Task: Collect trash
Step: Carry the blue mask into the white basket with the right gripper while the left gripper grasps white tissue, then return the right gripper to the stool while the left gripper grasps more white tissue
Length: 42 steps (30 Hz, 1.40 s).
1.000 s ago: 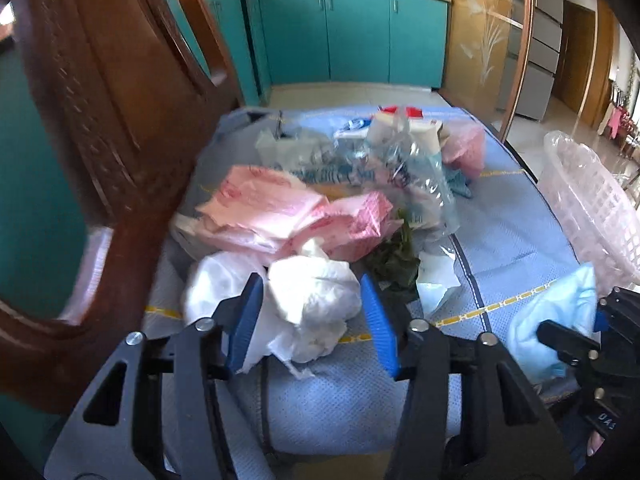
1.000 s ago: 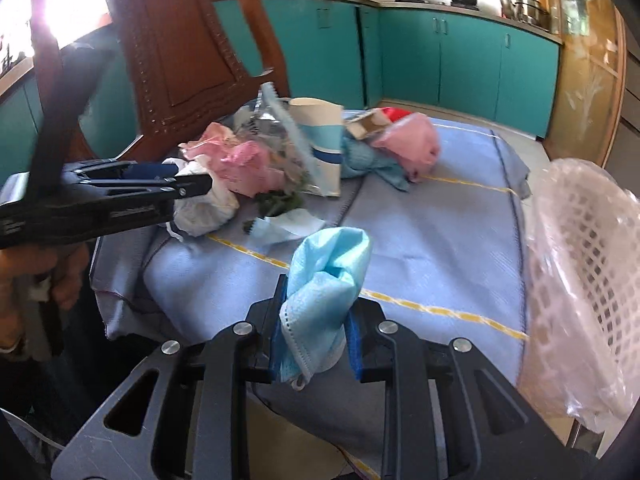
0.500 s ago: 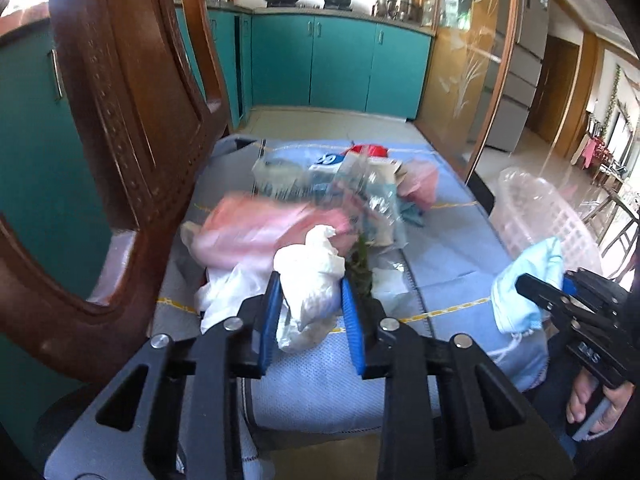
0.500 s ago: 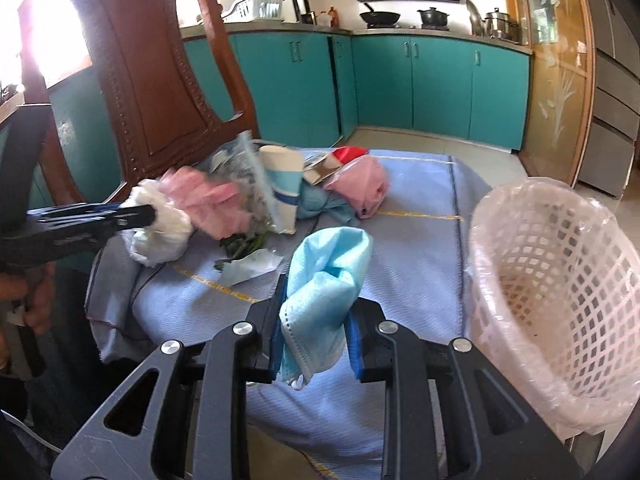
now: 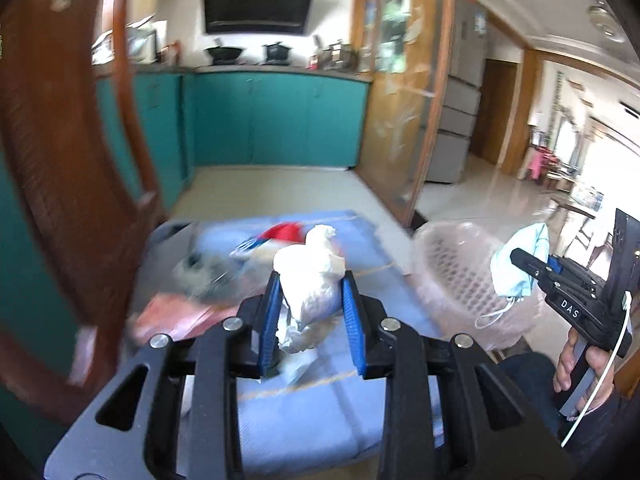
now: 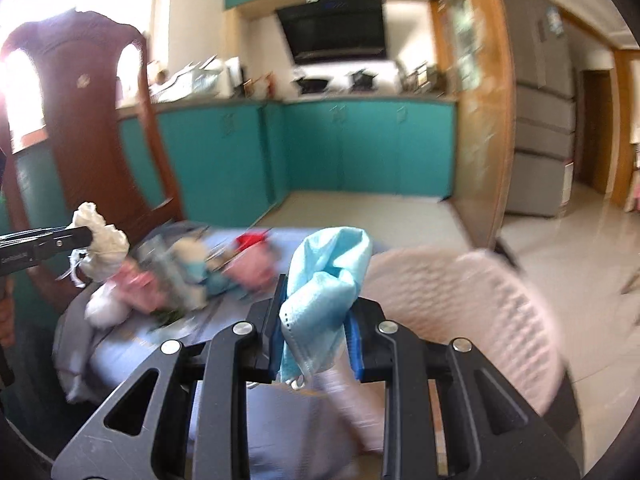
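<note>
Chair back [image 5: 60, 184]: stands to the left of the left gripper's jaws, beside the counter [image 5: 304, 420], which is covered by a blue cloth.

Pile [image 6: 180, 280]: mixed wrappers, pink bags and paper lie on the counter ahead of and below the left jaws. It is blurred and single items cannot be told apart. This is the trash not yet collected.

Left gripper [image 5: 308, 304]: jaws closed to a moderate gap on a white wad [image 5: 310, 280] of paper or plastic. The wad is held clear above the pile, apparently raised so it can be carried across without dragging other litter.

Right gripper [image 6: 316, 324]: jaws narrow, pinching a blue mask [image 6: 324, 292] near its middle. One ear loop hangs below the jaws. The mask is off the counter.

Basket [image 6: 472, 312]: pink, lined with a clear bag, standing just right of and below the right jaws, beside the counter edge. Its placement suits a short carry from either side.

Judgement: both items are lifted for deposit, and the mask is nearer the basket. Neither is over the opening yet.
</note>
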Motion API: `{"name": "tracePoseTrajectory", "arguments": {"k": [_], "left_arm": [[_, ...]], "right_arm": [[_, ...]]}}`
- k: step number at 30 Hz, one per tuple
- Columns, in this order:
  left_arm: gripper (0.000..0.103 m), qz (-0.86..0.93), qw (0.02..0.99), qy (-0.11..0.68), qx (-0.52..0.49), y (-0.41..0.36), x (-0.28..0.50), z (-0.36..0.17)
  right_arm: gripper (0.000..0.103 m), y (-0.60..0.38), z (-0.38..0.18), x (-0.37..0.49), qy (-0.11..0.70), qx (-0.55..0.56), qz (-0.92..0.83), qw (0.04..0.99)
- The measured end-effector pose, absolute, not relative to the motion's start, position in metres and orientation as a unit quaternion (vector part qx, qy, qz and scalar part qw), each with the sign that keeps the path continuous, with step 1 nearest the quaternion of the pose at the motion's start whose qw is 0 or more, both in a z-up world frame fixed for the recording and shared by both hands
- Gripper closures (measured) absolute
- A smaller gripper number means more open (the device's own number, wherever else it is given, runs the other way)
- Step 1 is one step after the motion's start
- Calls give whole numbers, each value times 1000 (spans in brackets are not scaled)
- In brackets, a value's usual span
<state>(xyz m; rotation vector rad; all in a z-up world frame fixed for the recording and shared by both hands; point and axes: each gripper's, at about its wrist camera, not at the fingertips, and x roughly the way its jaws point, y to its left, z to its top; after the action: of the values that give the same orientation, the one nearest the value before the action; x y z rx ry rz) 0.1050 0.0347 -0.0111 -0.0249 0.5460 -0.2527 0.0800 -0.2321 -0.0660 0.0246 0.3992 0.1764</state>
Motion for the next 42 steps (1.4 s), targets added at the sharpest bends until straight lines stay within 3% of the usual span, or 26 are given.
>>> {"name": "tracePoseTrajectory", "arguments": {"k": [4,11,14,19,20,22,24,26,29,33,39,42], "left_arm": [[72,-187,949,253,1,-19,136,-1],[67,-323,898,299,-3,-128,188,-10],[56,-330,886,325,8,-163,203,-26],[25,-297,898,325,-11,-158,208,-32],[23,-286,903,320,-13,-146,206,-29],[21,-248,918,309,-7,-123,199,-24],[19,-192,937,291,9,-97,187,-19],[19,-113,954,277,32,-59,173,-22],[22,-17,956,287,50,-4,155,-38],[36,55,936,345,44,61,142,-62],[37,82,921,380,19,108,128,-87],[38,83,921,379,21,108,120,-85]], "right_arm": [[77,-260,-62,74,191,1,26,981],[77,-291,-74,67,211,5,-44,977],[77,-296,-80,64,220,6,-53,974],[77,-300,-95,76,242,13,-60,968],[75,-299,-99,79,246,14,-62,967],[61,-298,-102,85,254,15,-65,965],[27,-293,-104,89,257,14,-66,964],[21,-286,-104,91,252,21,-50,966],[21,-266,-104,100,251,27,2,968],[21,-199,-105,118,250,2,109,962],[22,-86,-131,154,313,-28,274,909],[32,-44,-148,167,348,-48,319,880]]}}
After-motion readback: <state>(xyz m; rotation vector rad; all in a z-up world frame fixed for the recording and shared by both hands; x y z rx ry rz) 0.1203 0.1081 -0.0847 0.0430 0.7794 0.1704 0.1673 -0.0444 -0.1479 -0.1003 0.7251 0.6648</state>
